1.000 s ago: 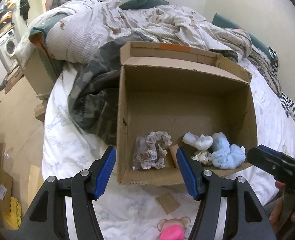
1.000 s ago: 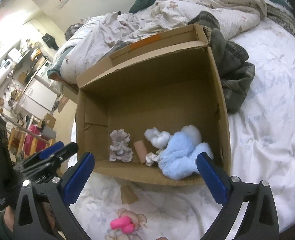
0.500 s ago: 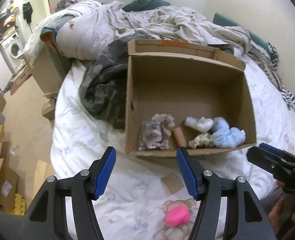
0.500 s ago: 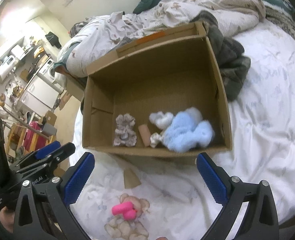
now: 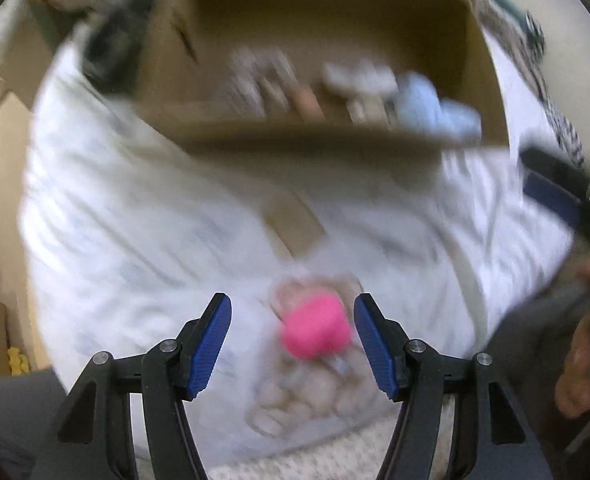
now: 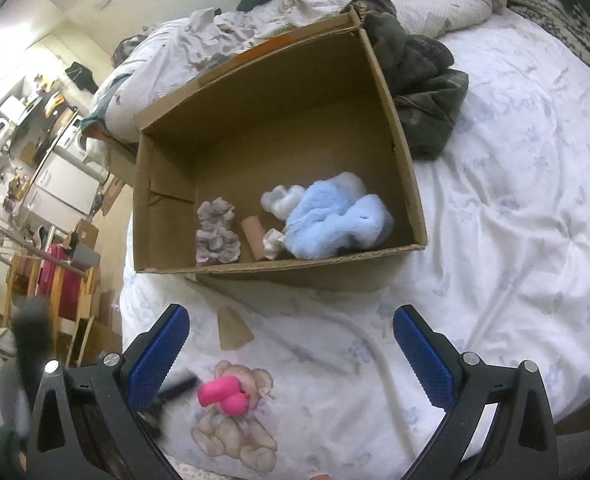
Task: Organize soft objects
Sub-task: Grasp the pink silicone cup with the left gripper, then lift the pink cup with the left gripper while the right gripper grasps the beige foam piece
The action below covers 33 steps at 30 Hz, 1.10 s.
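The pink soft toy (image 6: 223,395) lies on the white bed sheet (image 6: 495,240), on top of a printed teddy bear (image 6: 235,428), in front of the cardboard box (image 6: 409,184) and well apart from it. In the right wrist view its long axis runs roughly from upper left to lower right, one rounded end toward the left tongs and the other toward the bear's head; it lies flat rather than upright. In the left wrist view the left tongs (image 5: 293,346) stand apart with nothing pressed between the blue pads, and the toy (image 5: 315,326) shows between them, nearer the right pad. The right tongs (image 6: 291,354) are wide apart and empty above the sheet. A small scrap of cardboard (image 6: 233,328) lies between toy and box. Inside the box a grey scrunchie (image 6: 217,232), a tan roll (image 6: 255,236), a white piece (image 6: 283,202) and a blue fluffy piece (image 6: 335,216) sit along the near wall. Compared with a second ago, the left tongs have dropped and tipped downward: then the box filled their view, now the toy sits between the pads; their gap is unchanged. The left wrist view is heavily motion-blurred, so whether a pad touches the toy cannot be told. A hand (image 5: 575,364) at the right edge is cut off.
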Motion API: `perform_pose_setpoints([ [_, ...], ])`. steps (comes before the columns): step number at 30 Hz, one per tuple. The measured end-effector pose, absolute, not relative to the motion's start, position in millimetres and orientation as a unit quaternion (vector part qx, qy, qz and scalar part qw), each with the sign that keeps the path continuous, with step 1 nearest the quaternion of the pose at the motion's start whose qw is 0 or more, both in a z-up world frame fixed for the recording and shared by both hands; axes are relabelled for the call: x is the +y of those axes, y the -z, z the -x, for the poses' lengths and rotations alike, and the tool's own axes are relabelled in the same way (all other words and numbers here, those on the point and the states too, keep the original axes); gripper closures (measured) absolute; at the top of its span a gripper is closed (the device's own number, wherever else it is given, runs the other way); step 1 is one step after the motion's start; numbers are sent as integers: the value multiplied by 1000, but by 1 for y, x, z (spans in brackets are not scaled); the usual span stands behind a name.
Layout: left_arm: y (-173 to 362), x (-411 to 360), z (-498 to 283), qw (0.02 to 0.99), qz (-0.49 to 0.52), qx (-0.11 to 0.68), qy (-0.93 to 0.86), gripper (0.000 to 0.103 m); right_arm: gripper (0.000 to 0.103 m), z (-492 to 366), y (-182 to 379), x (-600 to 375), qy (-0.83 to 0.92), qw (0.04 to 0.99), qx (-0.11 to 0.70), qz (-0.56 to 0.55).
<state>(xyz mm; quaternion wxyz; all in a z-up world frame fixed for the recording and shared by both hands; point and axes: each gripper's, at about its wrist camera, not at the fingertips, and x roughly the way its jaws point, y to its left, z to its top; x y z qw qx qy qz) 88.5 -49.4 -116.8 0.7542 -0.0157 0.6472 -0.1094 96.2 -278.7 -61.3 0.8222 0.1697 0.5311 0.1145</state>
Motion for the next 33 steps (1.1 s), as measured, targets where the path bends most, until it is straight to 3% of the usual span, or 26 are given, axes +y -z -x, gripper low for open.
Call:
perform_pose_setpoints([
  [9,149,-84,-87,725,-45,679,101,43,0,-98,66,-276,-118,817,539,-167],
  [12,153,-88,-91,721,-39,686,95,56,0,-100,67,-274,-117,816,542,-165],
  [15,151,-89,-92,718,-40,688,92,57,0,-101,70,-272,-119,812,548,-164],
  [33,70,0,-98,814,54,578,-5,57,0,-113,105,-231,-163,760,612,-148],
])
